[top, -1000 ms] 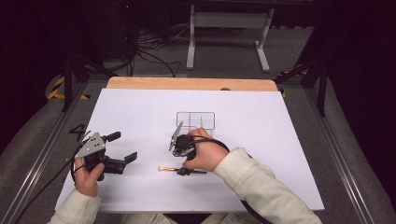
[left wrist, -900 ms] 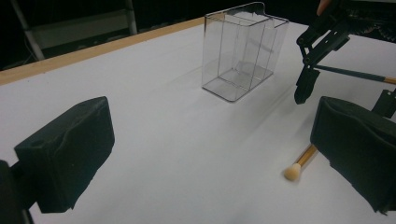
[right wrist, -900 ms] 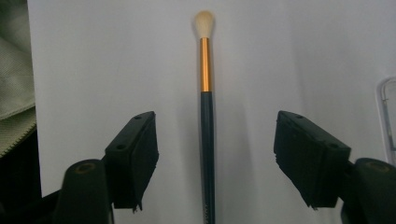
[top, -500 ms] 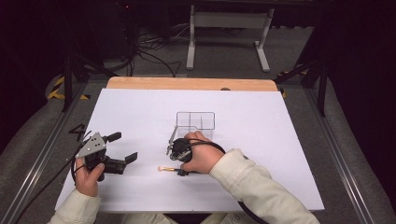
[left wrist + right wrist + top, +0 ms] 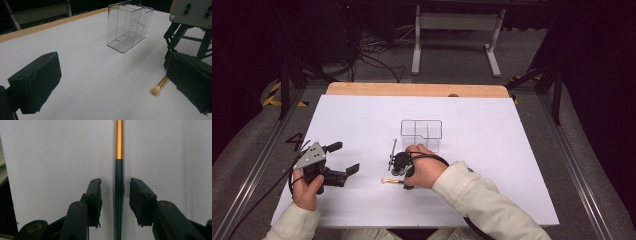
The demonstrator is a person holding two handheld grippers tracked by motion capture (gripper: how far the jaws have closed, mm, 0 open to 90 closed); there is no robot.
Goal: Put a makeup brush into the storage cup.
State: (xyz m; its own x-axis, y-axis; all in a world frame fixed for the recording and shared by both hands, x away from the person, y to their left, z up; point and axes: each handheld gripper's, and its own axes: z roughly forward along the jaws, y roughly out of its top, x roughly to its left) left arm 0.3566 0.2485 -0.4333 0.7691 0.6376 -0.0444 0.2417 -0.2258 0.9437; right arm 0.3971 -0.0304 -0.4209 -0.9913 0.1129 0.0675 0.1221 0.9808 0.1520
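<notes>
A make-up brush [image 5: 388, 180] with a cream tip, gold ferrule and dark handle lies flat on the white table. In the right gripper view the brush [image 5: 119, 145] runs straight up between the jaws. My right gripper [image 5: 116, 202] is open, one jaw on each side of the dark handle with small gaps. From above, the right gripper [image 5: 405, 183] points down at the brush under the hand. My left gripper [image 5: 344, 158] rests open at the table's left, holding nothing. Its own view shows the left gripper [image 5: 115, 85], the brush tip [image 5: 156, 90] and the right gripper [image 5: 185, 32].
A clear plastic box with compartments [image 5: 422, 134] stands upright just beyond the right hand; the same clear box [image 5: 128, 25] appears ahead in the left gripper view. The white sheet [image 5: 512, 150] covers the table, with a wooden edge [image 5: 417, 90] at the far side.
The right hand has shifted slightly left and toward the near edge, bringing its gripper down over the brush handle. The left gripper and the brush have stayed put.
</notes>
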